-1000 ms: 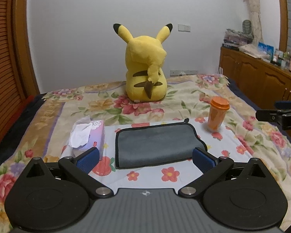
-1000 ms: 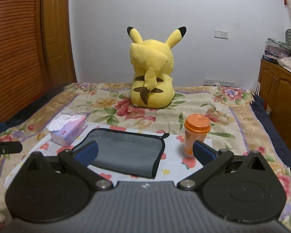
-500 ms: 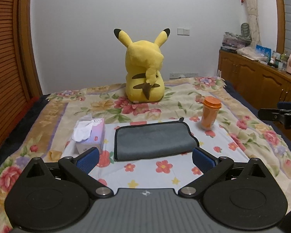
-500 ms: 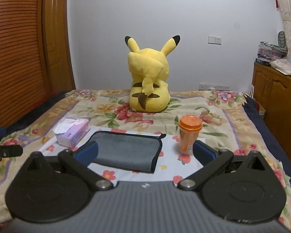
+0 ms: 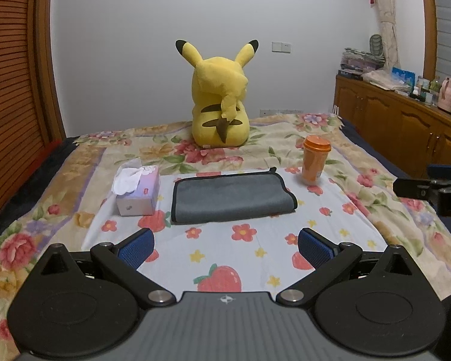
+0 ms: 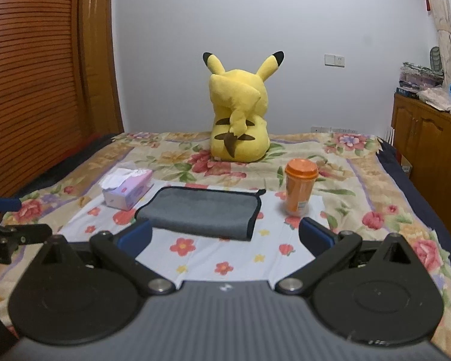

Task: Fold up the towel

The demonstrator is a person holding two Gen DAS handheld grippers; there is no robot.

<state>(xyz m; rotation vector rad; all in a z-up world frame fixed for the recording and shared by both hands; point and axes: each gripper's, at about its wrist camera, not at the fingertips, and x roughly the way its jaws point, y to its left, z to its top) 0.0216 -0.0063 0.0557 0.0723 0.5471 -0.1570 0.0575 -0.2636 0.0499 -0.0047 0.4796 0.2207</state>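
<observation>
A grey towel (image 5: 230,196) with black edging lies folded flat on the flowered white cloth on the bed; it also shows in the right wrist view (image 6: 203,210). My left gripper (image 5: 225,248) is open and empty, held back from the towel's near edge. My right gripper (image 6: 225,236) is open and empty, also short of the towel. The right gripper's fingers show at the right edge of the left wrist view (image 5: 430,186). The left gripper's fingers show at the left edge of the right wrist view (image 6: 18,231).
A tissue box (image 5: 138,191) stands left of the towel. An orange cup (image 5: 315,162) stands at its right. A yellow plush toy (image 5: 221,102) sits behind. Wooden cabinets (image 5: 406,126) line the right wall, a slatted wooden door (image 6: 30,75) the left.
Both grippers have pulled back and away from the towel, which now looks smaller and farther. The towel lies unmoved. Both grippers stay open.
</observation>
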